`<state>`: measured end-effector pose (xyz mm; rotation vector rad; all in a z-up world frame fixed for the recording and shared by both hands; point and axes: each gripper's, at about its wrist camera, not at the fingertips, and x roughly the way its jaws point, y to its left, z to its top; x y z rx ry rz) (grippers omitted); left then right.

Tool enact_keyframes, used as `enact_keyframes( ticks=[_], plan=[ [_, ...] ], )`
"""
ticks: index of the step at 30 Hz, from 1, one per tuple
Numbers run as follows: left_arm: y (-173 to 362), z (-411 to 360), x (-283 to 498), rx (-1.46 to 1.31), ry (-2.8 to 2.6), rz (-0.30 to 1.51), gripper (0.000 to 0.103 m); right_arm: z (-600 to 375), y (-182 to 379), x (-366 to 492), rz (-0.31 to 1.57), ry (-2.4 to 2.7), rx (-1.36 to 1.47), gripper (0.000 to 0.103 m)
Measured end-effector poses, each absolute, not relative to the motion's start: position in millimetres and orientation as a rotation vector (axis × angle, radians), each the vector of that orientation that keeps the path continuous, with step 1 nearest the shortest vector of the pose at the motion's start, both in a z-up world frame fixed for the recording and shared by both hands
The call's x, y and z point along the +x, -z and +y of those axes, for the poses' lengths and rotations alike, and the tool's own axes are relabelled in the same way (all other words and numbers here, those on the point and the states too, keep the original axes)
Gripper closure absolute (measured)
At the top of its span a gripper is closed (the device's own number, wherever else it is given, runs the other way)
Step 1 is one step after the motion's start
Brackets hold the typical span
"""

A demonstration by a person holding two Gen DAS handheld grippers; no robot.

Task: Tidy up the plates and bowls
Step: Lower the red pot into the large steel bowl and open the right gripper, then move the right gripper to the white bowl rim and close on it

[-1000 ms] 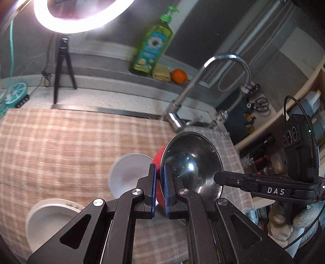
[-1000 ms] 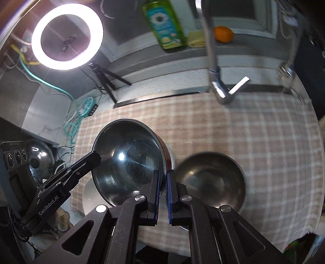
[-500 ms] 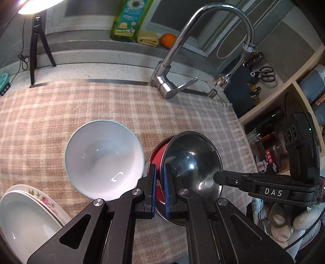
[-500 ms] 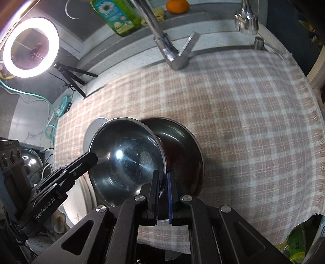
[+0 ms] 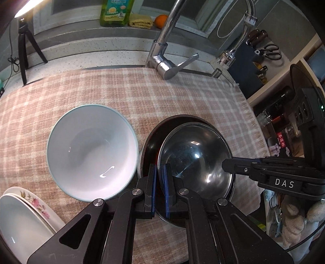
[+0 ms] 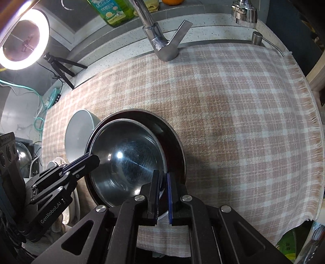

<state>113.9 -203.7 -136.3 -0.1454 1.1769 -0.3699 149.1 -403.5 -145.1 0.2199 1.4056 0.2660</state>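
Note:
A steel bowl with a red outside [image 5: 195,154] [image 6: 126,160] sits inside a second, larger steel bowl [image 5: 154,138] [image 6: 172,142] on the checked cloth. My left gripper [image 5: 159,182] pinches its left rim; it also shows in the right wrist view [image 6: 89,160]. My right gripper [image 6: 162,195] pinches its near right rim; it also shows in the left wrist view [image 5: 227,164]. A white bowl [image 5: 91,150] [image 6: 79,136] stands just left of the steel bowls. Stacked white plates [image 5: 24,219], one flowered, lie at the lower left.
A tap [image 5: 164,61] [image 6: 162,44] stands behind the cloth [image 6: 233,121]. A soap bottle [image 5: 115,12], sponge and orange [image 5: 160,20] sit on the ledge. A tripod [image 5: 22,50] with ring light [image 6: 22,40] stands at the left. Shelves [image 5: 284,105] are right of the cloth's fringed edge.
Both grippers have carried the red-backed steel bowl down and to the right and set it into the larger steel bowl. The jaws now stand a little wider on the rim.

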Motion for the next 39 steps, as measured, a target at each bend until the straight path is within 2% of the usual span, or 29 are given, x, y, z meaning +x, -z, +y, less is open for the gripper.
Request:
enact_keyframes(
  ticks=[23, 32, 39],
  plan=[
    [135.5, -214.2, 115.3, -0.054, 0.373, 1.171, 0.092, -394.9, 147.6, 150.2, 1.404, -0.246, 0.107, 0.091],
    [113.2, -199.4, 106.2, -0.117, 0.392, 1.129, 0.091, -401.6, 122.1, 142.6, 1.326, -0.265, 0.146, 0.086],
    [93.3, -151.8, 96.6, -0.238, 0.335, 1.068, 0.091, -397.2, 94.8, 151.2, 1.224, -0.347, 0.248, 0.082]
  ],
)
